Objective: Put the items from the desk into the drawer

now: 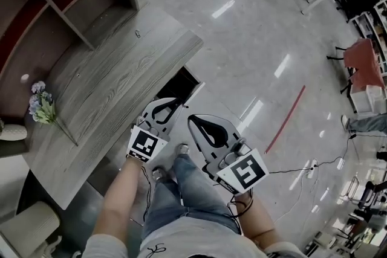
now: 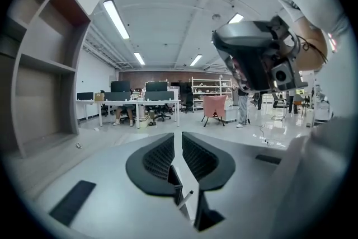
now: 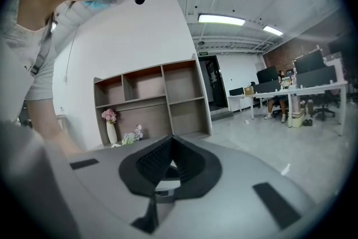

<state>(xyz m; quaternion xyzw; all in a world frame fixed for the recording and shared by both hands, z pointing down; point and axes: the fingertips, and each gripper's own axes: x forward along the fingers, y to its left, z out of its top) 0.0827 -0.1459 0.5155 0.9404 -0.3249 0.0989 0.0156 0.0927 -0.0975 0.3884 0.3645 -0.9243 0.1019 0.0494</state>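
The drawer stands open under the right end of the wood-grain surface, just beyond my jaws. Its inside is dark and I cannot make out what lies in it. On the surface, a small pale item sits at the far end, too small to name, and a bunch of lilac and white flowers lies at the left edge with its stem pointing toward me.

My left gripper hangs over the drawer's near edge. In the left gripper view its jaws are drawn nearly together with only a thin slit between the ribbed pads, and nothing is pinched. My right gripper is just beside it on the right, over the floor. In the right gripper view its jaws meet at the tips and are empty too. The only print I can see is the black-and-white square marker on each cube.

Behind the surface stands an open shelf unit, cut off at the top-left corner. The right gripper view shows a vase of pink flowers in front of it. My jeans and shoes hide the floor below my grippers. The floor is glossy grey and mirrors the ceiling lights, and a red line runs across it to the right. Farther off are office desks with monitors, too small to read, and a pink-covered chair
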